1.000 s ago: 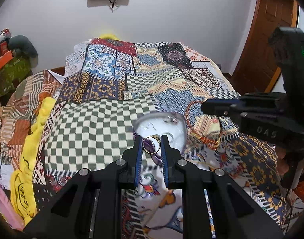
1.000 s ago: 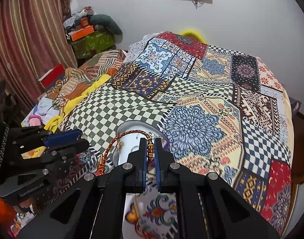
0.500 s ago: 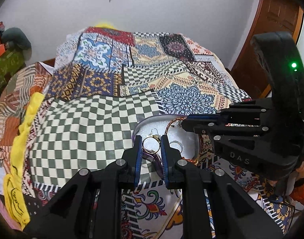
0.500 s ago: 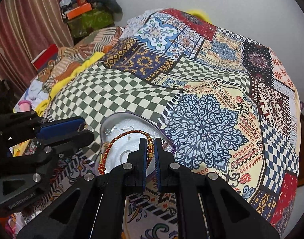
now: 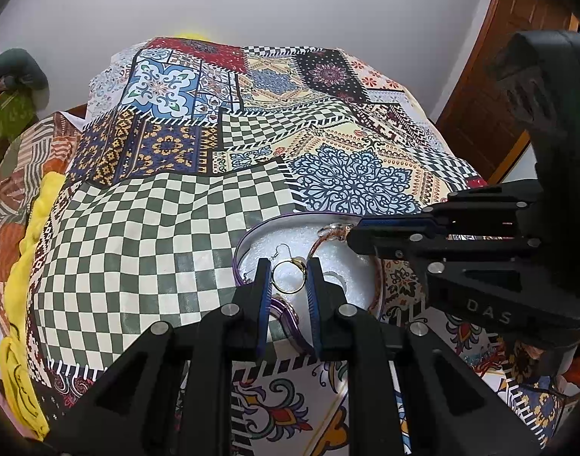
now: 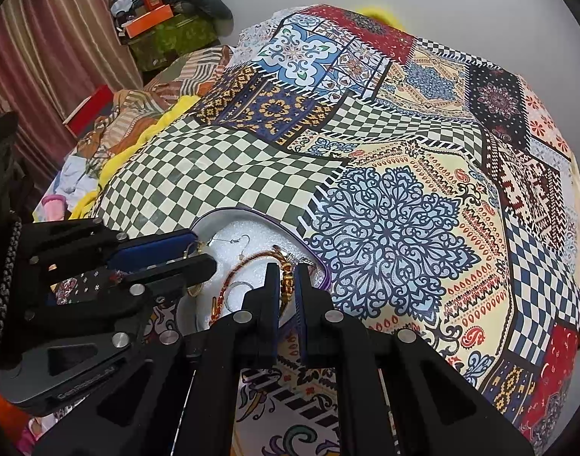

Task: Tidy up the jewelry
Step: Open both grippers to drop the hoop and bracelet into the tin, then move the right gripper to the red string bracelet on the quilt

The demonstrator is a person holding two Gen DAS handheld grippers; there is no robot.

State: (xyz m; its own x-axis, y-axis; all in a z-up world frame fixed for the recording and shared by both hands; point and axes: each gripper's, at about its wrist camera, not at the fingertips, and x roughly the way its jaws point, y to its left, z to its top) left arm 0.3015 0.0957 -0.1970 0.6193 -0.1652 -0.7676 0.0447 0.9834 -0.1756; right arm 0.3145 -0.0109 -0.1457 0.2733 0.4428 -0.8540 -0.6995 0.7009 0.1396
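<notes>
Over a patchwork bedspread (image 5: pixel 176 228), seen from my left wrist camera, my left gripper (image 5: pixel 288 279) pinches a gold ring (image 5: pixel 288 274) between its blue-padded fingers (image 5: pixel 265 288), holding it just above a purple-rimmed heart-shaped box (image 5: pixel 239 250) lined with white foam. A hook earring (image 5: pixel 280 250) lies on the foam beyond the ring. My right gripper (image 5: pixel 360 228) reaches in from the right over the box's far side, a red-and-gold braided bracelet (image 5: pixel 329 232) curving down from its tip.

From the right wrist camera, my right gripper (image 6: pixel 286 283) is clamped on the red-and-gold braided bracelet (image 6: pixel 248 260) at its gold beads, the loop arcing leftward over the white foam of the heart-shaped box (image 6: pixel 233 211). A hook earring (image 6: pixel 238 243) rests on the foam behind the loop. My left gripper (image 6: pixel 196 256) enters from the left at the box's edge, the gold ring (image 6: pixel 194 288) showing beside its tip. The bedspread (image 6: pixel 384 228) fills the rest, with a yellow cloth (image 6: pixel 168 114) bunched along its far-left edge.
</notes>
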